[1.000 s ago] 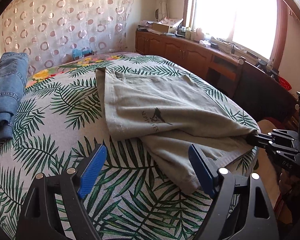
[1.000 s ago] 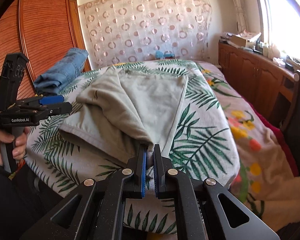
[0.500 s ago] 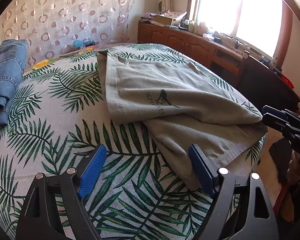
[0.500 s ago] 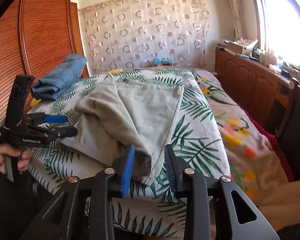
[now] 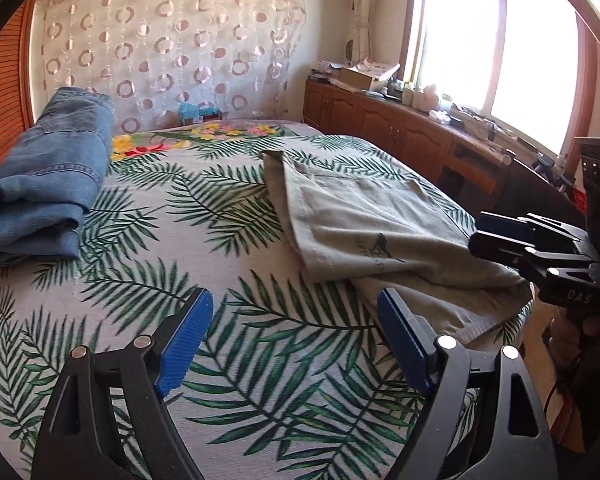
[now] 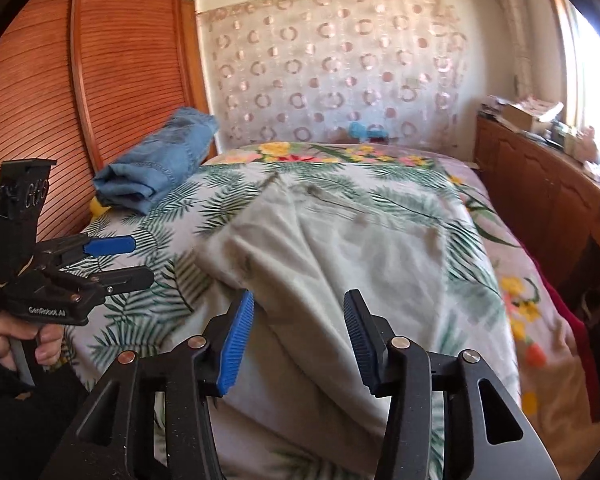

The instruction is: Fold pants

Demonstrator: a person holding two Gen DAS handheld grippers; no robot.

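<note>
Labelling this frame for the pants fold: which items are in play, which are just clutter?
In play:
grey pants, partly folded on the palm-print bedspread
left claw, open
right claw, open

Clutter:
folded blue jeans
blue toy at the headboard
cardboard box on the wooden cabinet

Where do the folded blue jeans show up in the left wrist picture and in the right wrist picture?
Left wrist: the folded blue jeans lie at the far left, on the bed's edge.
Right wrist: the jeans sit upper left of centre, beside the wooden wardrobe.
Shared landmark: the circle-patterned curtain behind the bed.
</note>
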